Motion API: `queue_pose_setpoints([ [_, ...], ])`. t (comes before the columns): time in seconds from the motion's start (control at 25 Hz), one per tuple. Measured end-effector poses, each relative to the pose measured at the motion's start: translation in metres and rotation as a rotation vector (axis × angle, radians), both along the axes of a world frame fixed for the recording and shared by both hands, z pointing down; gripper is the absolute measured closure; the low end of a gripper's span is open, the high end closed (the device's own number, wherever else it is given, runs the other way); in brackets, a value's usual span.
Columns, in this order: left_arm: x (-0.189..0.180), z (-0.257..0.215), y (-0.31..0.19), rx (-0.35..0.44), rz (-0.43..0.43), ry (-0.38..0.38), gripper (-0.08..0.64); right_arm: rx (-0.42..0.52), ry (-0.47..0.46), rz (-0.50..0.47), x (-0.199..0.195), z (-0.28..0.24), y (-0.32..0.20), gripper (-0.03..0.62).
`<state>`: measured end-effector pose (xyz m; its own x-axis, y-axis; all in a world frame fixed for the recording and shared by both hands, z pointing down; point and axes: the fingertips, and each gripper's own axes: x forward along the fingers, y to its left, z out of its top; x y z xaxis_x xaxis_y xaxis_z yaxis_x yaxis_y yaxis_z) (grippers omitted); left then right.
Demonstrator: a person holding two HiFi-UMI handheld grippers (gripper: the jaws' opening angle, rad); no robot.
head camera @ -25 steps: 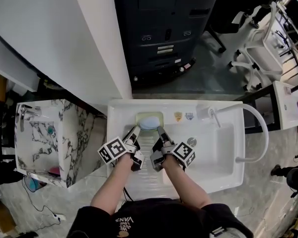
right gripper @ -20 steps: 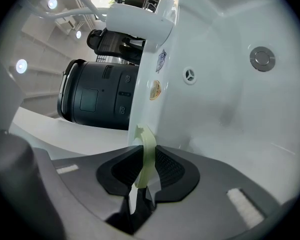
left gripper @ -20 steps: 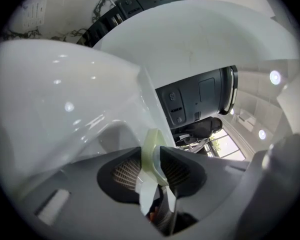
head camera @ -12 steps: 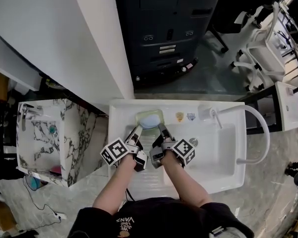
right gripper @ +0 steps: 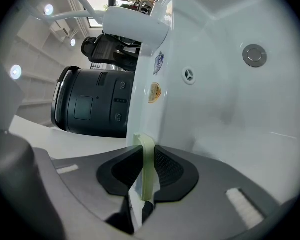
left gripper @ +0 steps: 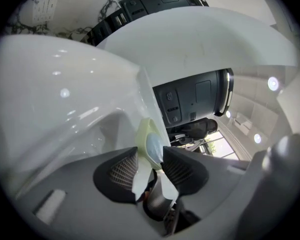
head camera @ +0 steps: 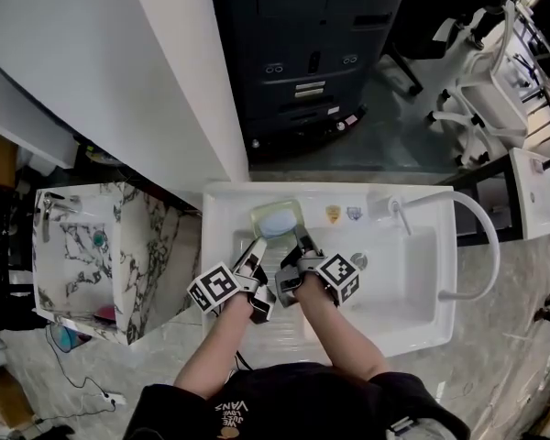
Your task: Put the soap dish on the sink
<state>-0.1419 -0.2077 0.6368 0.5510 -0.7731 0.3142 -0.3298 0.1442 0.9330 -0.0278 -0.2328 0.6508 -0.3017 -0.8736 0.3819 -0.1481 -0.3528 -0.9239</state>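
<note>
The pale green soap dish [head camera: 277, 218] with a blue soap bar lies on the back ledge of the white sink [head camera: 227, 211]. My left gripper [head camera: 255, 248] sits at the dish's near left corner. Its jaws are opening, and in the left gripper view the dish [left gripper: 148, 136] stands between the pads [left gripper: 124, 171] without being pressed. My right gripper [head camera: 302, 246] is at the dish's near right corner. In the right gripper view the rim of the dish [right gripper: 146, 149] is clamped between the two pads [right gripper: 169, 170].
The basin [head camera: 412, 273] with its drain plug [head camera: 356, 261] lies right of my hands, and a curved white faucet [head camera: 481, 236] arches over it. A marble-patterned washstand [head camera: 73, 246] stands to the left. A dark cabinet [head camera: 302, 53] rises behind the sink.
The left gripper has drawn back a little from the dish toward the person. The right gripper and the dish have stayed in place.
</note>
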Motion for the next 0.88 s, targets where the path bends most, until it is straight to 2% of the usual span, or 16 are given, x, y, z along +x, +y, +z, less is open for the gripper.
queue_pose_setpoints([
  [0.2, 0.010, -0.002, 0.005, 0.025, 0.052, -0.018, 0.393, -0.002, 0.005, 0.013, 0.001, 0.001, 0.000, 0.523],
  [0.44, 0.008, 0.005, 0.002, 0.023, 0.050, -0.036, 0.419, 0.017, 0.010, -0.014, 0.000, 0.001, -0.001, 0.523],
  [0.56, 0.007, 0.005, -0.001, 0.027, 0.039, -0.031, 0.422, 0.055, 0.024, -0.056, -0.002, -0.005, -0.003, 0.523],
  [0.68, 0.007, 0.005, -0.004, 0.033, 0.028, -0.025, 0.423, 0.089, 0.039, -0.107, -0.004, -0.010, -0.004, 0.490],
  [0.88, 0.006, 0.005, -0.007, 0.037, 0.008, -0.016, 0.423, 0.131, 0.131, -0.247, -0.011, -0.012, 0.001, 0.448],
])
